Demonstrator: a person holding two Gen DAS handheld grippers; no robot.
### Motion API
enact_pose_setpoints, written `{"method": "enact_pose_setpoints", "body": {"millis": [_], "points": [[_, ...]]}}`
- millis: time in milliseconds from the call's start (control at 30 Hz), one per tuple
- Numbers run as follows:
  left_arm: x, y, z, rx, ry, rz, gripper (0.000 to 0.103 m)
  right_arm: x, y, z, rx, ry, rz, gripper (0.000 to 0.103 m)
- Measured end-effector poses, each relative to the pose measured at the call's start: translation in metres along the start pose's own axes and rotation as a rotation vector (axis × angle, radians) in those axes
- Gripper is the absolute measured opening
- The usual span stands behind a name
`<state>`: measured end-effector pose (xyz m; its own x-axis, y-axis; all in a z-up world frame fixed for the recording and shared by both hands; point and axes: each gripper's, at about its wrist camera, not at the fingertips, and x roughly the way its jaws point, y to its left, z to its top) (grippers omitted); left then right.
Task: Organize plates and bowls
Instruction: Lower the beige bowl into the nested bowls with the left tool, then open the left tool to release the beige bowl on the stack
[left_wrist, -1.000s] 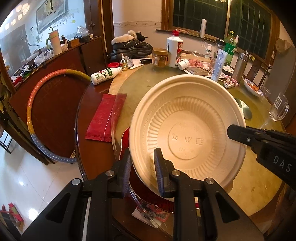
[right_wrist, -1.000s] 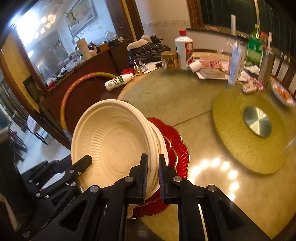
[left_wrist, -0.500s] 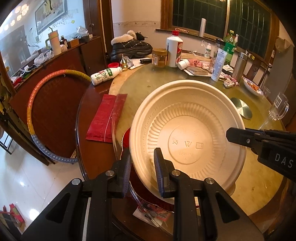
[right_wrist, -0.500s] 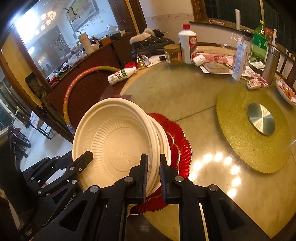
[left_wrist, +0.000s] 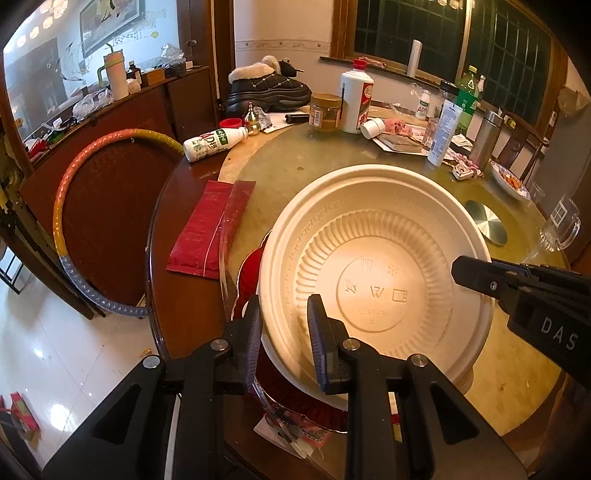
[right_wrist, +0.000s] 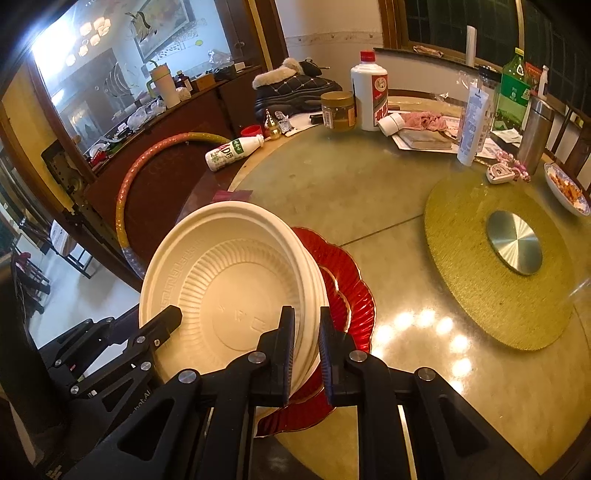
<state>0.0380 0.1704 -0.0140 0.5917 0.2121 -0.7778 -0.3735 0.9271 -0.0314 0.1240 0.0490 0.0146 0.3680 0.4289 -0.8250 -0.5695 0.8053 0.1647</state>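
Note:
A stack of cream disposable bowls hangs tilted just above a red scalloped plate near the table's front edge. My left gripper is shut on the stack's near-left rim. One finger of the right gripper reaches in at the stack's right rim. In the right wrist view, my right gripper is shut on the rim of the same bowls, with the red plate under and behind them. The left gripper's fingers clamp the far rim at lower left.
A gold turntable mat with a metal disc lies to the right. A red packet and a tipped white bottle lie to the left. Bottles, a jar, a glass mug and a food dish crowd the far side.
The bowl stack sits slightly lower in the left wrist view. Both grippers keep their hold on its rim.

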Motion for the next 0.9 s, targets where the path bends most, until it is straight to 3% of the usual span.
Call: {"method": "enact_pose_setpoints", "body": {"millis": [467, 500, 567, 667, 733, 800, 900], "points": [[-0.002, 0.002, 0.001, -0.042, -0.050, 0.013, 0.025, 0.002, 0.005, 0.001, -0.034, -0.046, -0.047, 0.025], [-0.003, 0.003, 0.002, -0.049, -0.060, 0.016, 0.028, 0.002, 0.006, 0.001, -0.038, -0.050, -0.049, 0.030], [-0.006, 0.004, 0.002, -0.064, -0.088, 0.010, 0.053, 0.000, 0.005, 0.001, -0.039, -0.070, -0.047, 0.036], [-0.018, 0.006, -0.001, -0.086, -0.153, 0.020, 0.069, -0.010, 0.004, -0.001, -0.036, -0.131, -0.038, 0.055], [-0.027, 0.008, -0.003, -0.104, -0.198, 0.025, 0.076, -0.020, 0.003, -0.003, -0.034, -0.190, -0.018, 0.078], [-0.037, 0.009, -0.006, -0.119, -0.240, 0.021, 0.084, -0.034, 0.002, -0.006, -0.031, -0.251, -0.013, 0.087], [-0.047, 0.006, -0.012, -0.114, -0.279, 0.047, 0.085, -0.049, 0.002, -0.013, -0.044, -0.300, 0.009, 0.096]]}}
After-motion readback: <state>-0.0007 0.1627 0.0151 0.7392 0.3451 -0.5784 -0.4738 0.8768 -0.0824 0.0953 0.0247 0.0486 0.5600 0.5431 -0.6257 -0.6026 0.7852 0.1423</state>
